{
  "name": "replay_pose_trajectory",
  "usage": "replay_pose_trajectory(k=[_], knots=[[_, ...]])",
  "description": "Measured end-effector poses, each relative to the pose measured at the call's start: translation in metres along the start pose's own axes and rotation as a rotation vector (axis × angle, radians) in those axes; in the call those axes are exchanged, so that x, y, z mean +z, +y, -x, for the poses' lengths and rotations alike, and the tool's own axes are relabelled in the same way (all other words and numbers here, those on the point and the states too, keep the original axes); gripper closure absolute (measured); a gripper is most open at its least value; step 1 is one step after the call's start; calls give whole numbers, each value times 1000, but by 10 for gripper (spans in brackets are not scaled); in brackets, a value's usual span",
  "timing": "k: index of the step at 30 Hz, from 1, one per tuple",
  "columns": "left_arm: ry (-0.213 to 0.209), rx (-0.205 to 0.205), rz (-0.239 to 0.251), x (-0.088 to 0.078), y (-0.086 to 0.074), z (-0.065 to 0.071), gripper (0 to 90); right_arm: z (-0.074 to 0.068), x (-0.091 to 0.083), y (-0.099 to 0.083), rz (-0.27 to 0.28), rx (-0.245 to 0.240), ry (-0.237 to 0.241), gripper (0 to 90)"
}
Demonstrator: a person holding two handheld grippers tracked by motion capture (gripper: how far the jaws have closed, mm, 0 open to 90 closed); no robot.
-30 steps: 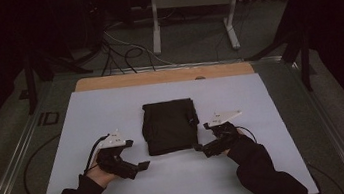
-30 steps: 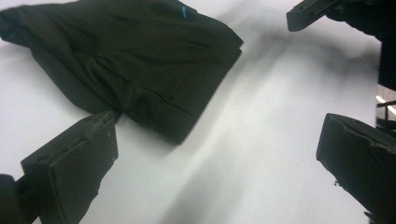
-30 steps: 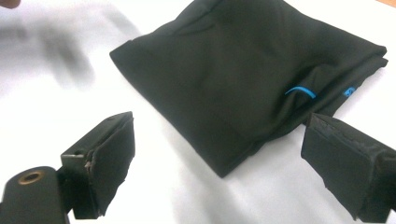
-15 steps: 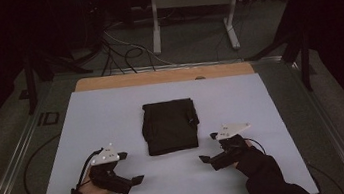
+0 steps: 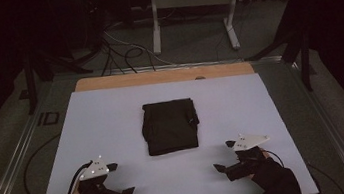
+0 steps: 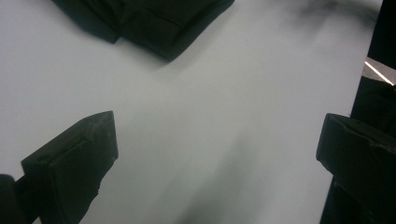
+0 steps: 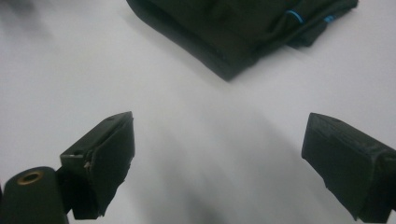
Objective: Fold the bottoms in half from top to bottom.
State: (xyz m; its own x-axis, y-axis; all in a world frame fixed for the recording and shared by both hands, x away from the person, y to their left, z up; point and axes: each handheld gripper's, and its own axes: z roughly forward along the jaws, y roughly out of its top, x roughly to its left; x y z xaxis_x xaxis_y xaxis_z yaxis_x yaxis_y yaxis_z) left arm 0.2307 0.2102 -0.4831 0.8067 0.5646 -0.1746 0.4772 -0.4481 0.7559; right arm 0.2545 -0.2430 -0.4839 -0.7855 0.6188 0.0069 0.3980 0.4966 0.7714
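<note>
A folded black garment (image 5: 170, 126) lies flat in the middle of the white table top (image 5: 112, 120). Its near corner shows at the top of the left gripper view (image 6: 154, 23), and in the right gripper view (image 7: 233, 28) a small blue tag sits on it. My left gripper (image 5: 120, 179) hovers near the table's front left, open, with nothing between its jaws. My right gripper (image 5: 224, 156) is at the front right, also open and empty. Both are well clear of the garment. In their own views the left gripper (image 6: 217, 154) and the right gripper (image 7: 219, 161) stand over bare table.
A wooden strip (image 5: 162, 76) runs along the table's far edge. Beyond it on the floor stand a white metal frame (image 5: 193, 3) and loose cables (image 5: 118, 48). A metal rail (image 5: 13, 168) borders the left side.
Both grippers have drawn back from the garment's near corners toward the table's front edge and apart from each other. The garment stays folded in place.
</note>
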Motion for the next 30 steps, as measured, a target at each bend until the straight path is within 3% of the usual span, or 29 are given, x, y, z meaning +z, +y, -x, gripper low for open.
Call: replay_pose_trajectory(k=[10, 17, 30], knots=[[17, -2, 7, -6, -7, 1, 0, 1, -22, -19, -8, 21, -48, 96], [30, -8, 3, -11, -15, 4, 0, -4, -31, -31, -24, 46, -57, 96], [44, -9, 12, -5, -15, 2, 0, 3, -25, -34, -20, 59, -109, 97]])
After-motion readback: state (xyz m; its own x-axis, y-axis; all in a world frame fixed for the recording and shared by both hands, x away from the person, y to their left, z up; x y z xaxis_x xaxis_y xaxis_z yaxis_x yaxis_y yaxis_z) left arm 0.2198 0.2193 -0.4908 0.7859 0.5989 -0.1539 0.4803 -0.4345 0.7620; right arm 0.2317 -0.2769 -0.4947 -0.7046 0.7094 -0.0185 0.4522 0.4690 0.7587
